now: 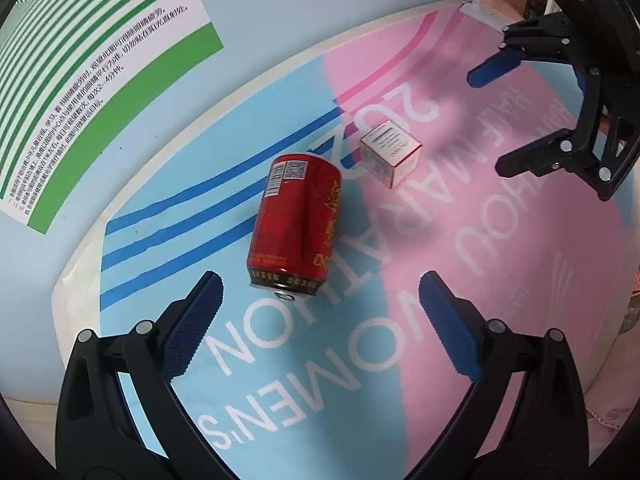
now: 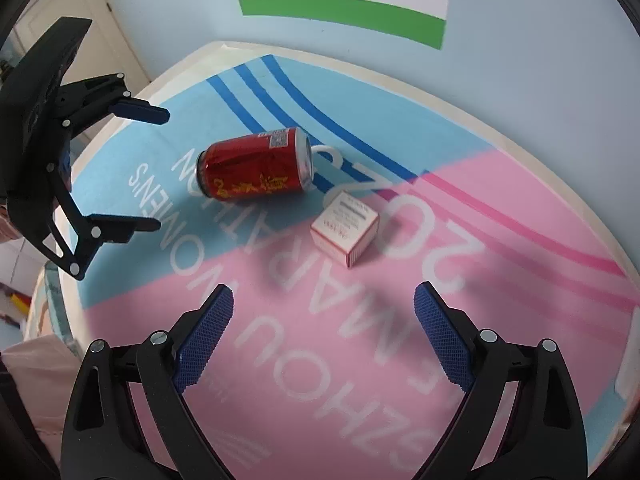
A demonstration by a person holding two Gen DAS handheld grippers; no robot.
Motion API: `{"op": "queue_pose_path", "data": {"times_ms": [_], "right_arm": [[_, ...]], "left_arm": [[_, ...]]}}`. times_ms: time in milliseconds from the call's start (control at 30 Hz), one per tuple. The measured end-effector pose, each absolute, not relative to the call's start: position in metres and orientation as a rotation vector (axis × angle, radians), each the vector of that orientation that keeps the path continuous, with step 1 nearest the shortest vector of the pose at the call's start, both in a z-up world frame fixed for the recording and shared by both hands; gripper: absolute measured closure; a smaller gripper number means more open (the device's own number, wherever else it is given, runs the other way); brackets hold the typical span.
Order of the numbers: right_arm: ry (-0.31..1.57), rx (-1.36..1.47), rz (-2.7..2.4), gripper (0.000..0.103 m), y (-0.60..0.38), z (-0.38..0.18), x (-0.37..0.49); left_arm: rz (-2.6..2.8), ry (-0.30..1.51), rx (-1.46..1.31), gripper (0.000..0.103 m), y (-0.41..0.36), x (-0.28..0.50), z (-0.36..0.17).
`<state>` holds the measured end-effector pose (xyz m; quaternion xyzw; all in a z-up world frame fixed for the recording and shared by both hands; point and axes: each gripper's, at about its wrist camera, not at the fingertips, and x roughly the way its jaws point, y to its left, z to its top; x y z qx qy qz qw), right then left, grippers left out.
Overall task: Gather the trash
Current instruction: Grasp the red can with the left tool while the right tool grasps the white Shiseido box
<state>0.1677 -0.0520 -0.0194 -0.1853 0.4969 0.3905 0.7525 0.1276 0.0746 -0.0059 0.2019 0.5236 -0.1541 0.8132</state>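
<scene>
In the left wrist view, the red can (image 1: 296,224) lies on its side at the centre of the frame on the blue half of the printed cloth (image 1: 500,280) covering the desk. Its long axis runs from lower centre up toward the upper middle, with the top end facing the camera. The left gripper (image 1: 320,312) has its fingers (image 1: 192,328) spread wide and empty, just short of the can. The can is round and dented, so a push from one finger before the other touches would likely roll it sideways. The small white box (image 1: 391,159) sits near it, right of centre. The right gripper (image 1: 504,116) hangs at the upper right, fingers apart.

In the right wrist view, the can (image 2: 256,166) lies left of centre, its axis nearly left-to-right. The box (image 2: 346,232) sits at centre with one corner toward the camera; gripped across its corners, it could twist free. The right gripper (image 2: 324,332) is wide open with nothing in it, and the left gripper (image 2: 154,168) is open at the left edge.
</scene>
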Motion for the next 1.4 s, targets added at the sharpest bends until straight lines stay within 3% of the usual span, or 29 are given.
{"op": "queue_pose_path", "data": {"times_ms": [800,967,1067,1167,1400], "right_arm": [[1.178,-0.455,0.876,0.014,-0.010,-0.089,0.229],[1.191,-0.465,0.873,0.028,-0.011,-0.097,0.232],[1.181,-0.481,0.883,0.039,-0.013,-0.098,0.230],[1.161,-0.499,0.887,0.044,-0.014,-0.096,0.227],[1.152,-0.472,0.891,0.054,-0.019,-0.088,0.232]], "left_arm": [[-0.403,1.226,0.425,0.007,0.083,0.200,-0.063],[-0.415,1.232,0.425,0.013,0.082,0.208,-0.070],[-0.426,1.251,0.425,0.025,0.080,0.209,-0.074],[-0.441,1.265,0.421,0.037,0.079,0.210,-0.076],[-0.455,1.264,0.407,0.037,0.078,0.204,-0.072]]}}
